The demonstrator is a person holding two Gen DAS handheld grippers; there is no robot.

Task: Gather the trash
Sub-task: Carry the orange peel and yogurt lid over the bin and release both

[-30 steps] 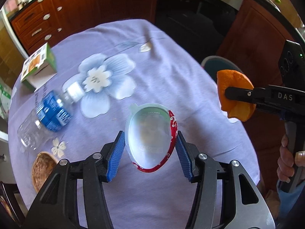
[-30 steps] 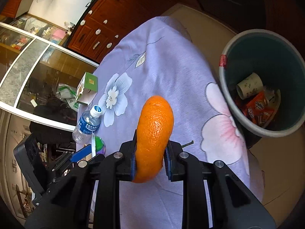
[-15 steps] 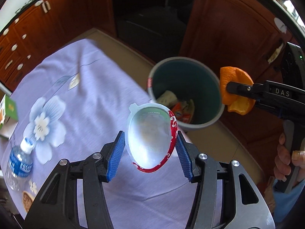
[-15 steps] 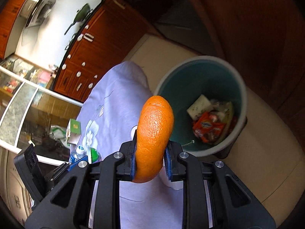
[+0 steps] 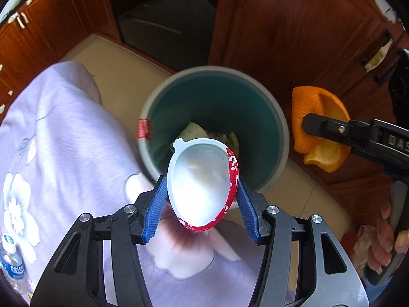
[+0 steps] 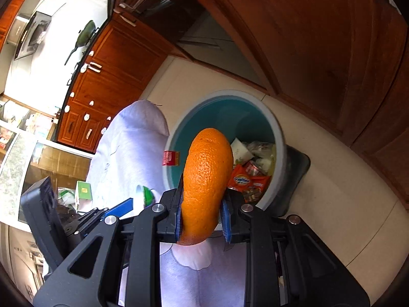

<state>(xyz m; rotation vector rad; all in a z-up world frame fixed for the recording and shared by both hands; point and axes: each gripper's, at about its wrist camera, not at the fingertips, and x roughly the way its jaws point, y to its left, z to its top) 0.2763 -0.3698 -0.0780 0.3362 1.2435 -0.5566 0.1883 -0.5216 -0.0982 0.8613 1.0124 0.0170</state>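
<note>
My left gripper is shut on an empty white yogurt cup with a red rim, squeezed oval between the blue pads. The cup hangs at the near rim of a grey bin with a teal inside. My right gripper is shut on a piece of orange peel, held over the table's edge just short of the same bin. In the left wrist view the peel and the right gripper's black finger sit right of the bin. Wrappers and paper lie inside the bin.
The lilac flowered tablecloth covers the table left of the bin. A water bottle lies at the table's far left, and a green carton stands beyond. Wooden cabinets close in behind the bin. A hand grips the right tool's handle.
Both grippers have swung from over the table toward the bin, each still holding its piece. The bin now fills the middle of both views, and the bottle has slid to the left edge.
</note>
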